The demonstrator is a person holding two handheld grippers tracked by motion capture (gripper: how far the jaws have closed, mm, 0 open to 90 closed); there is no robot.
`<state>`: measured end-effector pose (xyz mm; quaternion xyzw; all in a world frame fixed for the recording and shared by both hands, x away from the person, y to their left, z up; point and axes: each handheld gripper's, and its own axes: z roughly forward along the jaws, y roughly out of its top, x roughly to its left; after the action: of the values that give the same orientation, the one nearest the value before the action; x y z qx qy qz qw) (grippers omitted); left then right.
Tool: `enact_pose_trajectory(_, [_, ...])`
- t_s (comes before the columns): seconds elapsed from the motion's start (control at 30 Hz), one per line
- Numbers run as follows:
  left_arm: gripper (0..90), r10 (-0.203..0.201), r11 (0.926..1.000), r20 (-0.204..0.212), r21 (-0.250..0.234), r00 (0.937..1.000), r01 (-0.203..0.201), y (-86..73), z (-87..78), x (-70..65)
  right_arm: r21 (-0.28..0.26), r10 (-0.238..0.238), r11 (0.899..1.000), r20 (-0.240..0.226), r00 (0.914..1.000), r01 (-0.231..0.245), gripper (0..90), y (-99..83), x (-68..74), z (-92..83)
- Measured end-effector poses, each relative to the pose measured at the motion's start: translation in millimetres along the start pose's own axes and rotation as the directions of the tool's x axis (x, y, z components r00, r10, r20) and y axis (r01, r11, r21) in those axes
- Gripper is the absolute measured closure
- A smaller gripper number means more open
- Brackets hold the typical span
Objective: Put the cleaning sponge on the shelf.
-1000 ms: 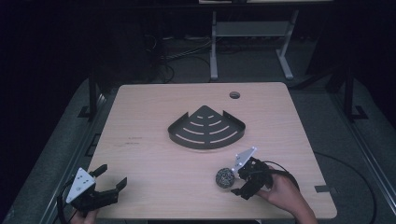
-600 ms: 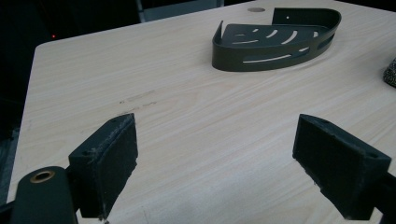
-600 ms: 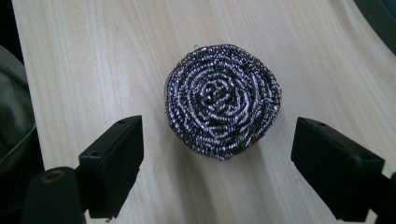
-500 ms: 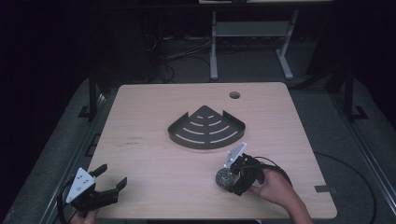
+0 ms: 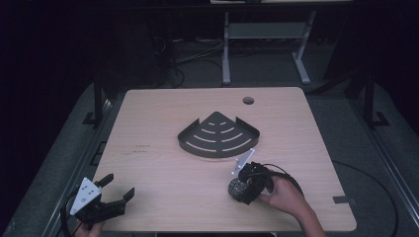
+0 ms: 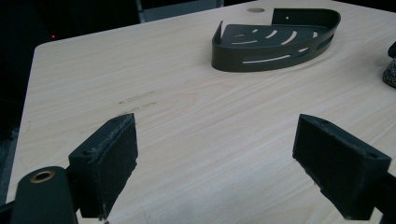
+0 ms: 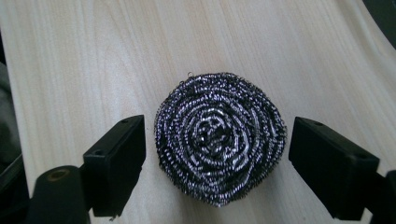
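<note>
Straddling the round, coiled steel-wire scouring pad [image 7: 219,142] with my right gripper [image 7: 217,163], I have its two black jaws spread wide, one on either side and neither touching yet, so nothing is grasped. The pad lies flat on the table in the lower right of the high view [image 5: 236,187], just below the dark metal quarter-round corner shelf with slotted base [image 5: 219,134], which sits empty at the centre. I judge the job barely begun: the closing, the lift and any placing are all left. My left gripper [image 5: 114,196] waits released at the lower left, over bare wood. The surface is a pale wood-grain tabletop [image 5: 163,168] with a round cable hole [image 5: 248,100] at its upper right; the room beyond is dark, with a white metal frame [image 5: 262,34] along the top.
</note>
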<state>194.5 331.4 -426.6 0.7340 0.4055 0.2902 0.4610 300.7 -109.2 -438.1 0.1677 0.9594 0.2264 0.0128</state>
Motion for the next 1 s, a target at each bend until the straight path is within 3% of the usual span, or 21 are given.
enact_pose_trajectory(0.37, [13.3, -0.001, 1.0000, 0.000, 0.001, 1.0000, 0.001, 0.2, 0.2, -0.2, 0.028, -0.014, 1.000, 0.001, 0.9999, 0.014, 28.3, 2.6, 1.0, 6.8])
enact_pose_trajectory(1.0, [13.3, -0.002, 1.0000, -0.001, 0.000, 1.0000, 0.002, 0.0, 0.5, -0.1, 0.014, -0.020, 1.000, -0.006, 0.9998, 0.020, 31.5, 1.5, 2.0, 2.8])
